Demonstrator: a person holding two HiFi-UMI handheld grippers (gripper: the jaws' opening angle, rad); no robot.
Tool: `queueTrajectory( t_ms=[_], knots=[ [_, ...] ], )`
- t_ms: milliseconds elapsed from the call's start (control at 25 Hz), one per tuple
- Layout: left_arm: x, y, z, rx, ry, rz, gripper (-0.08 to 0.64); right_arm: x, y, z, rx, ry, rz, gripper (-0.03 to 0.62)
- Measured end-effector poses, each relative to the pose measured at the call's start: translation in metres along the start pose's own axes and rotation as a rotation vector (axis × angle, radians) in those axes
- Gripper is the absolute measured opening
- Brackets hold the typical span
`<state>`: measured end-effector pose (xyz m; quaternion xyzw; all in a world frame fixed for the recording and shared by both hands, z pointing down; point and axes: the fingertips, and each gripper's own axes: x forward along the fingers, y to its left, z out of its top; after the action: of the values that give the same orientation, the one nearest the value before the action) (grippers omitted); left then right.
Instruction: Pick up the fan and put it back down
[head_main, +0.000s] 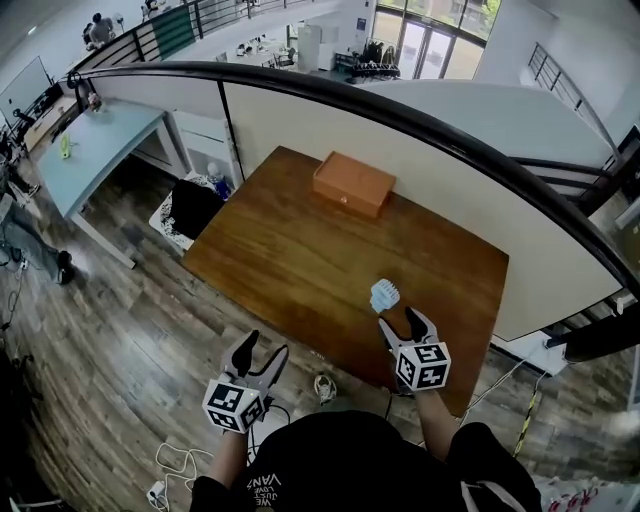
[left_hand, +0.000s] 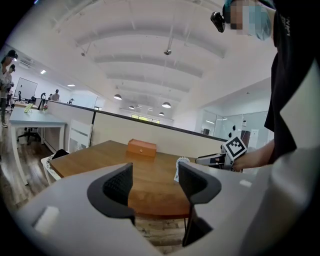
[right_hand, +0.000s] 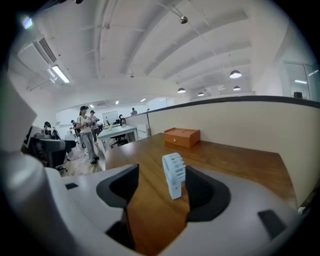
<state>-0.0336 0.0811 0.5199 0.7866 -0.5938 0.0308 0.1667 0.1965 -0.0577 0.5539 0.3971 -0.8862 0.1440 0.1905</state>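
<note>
A small pale blue fan (head_main: 384, 295) stands upright on the brown wooden table (head_main: 300, 260), near its front right part. My right gripper (head_main: 404, 326) is open just behind the fan; in the right gripper view the fan (right_hand: 173, 175) stands a little beyond the jaws, nearer the right one, untouched. My left gripper (head_main: 264, 353) is open and empty, held off the table's front edge over the floor. From the left gripper view the fan (left_hand: 180, 167) shows past the right jaw, with the right gripper (left_hand: 210, 160) beside it.
An orange wooden box (head_main: 352, 183) sits at the table's far side against a cream partition (head_main: 420, 170). A black bag (head_main: 192, 205) lies on the floor left of the table. Cables (head_main: 175, 465) trail on the wood floor near my feet. A pale desk (head_main: 90, 150) stands far left.
</note>
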Motion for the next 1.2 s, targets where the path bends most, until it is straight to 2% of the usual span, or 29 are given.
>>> queueTrajectory(
  t_ms=[200, 600, 680, 720, 960, 1200],
  knots=[
    [0.036, 0.009, 0.009, -0.004, 0.000, -0.003, 0.272, 0.034, -0.020, -0.003, -0.041, 0.043, 0.021, 0.262],
    [0.081, 0.032, 0.015, -0.009, 0.025, 0.028, 0.272, 0.077, -0.026, -0.007, -0.122, 0.104, 0.142, 0.262],
    [0.089, 0.039, 0.018, -0.007, 0.026, 0.025, 0.272, 0.082, -0.025, -0.006, -0.149, 0.109, 0.152, 0.195],
    [0.093, 0.044, 0.021, -0.006, 0.024, 0.021, 0.272, 0.084, -0.024, -0.005, -0.158, 0.112, 0.159, 0.192],
    [0.122, 0.081, 0.025, -0.010, 0.043, -0.027, 0.272, 0.104, -0.004, 0.007, -0.197, 0.141, 0.200, 0.190],
    [0.157, 0.128, 0.040, -0.009, 0.078, -0.133, 0.272, 0.142, 0.017, 0.056, -0.226, 0.126, 0.171, 0.189]
  ],
)
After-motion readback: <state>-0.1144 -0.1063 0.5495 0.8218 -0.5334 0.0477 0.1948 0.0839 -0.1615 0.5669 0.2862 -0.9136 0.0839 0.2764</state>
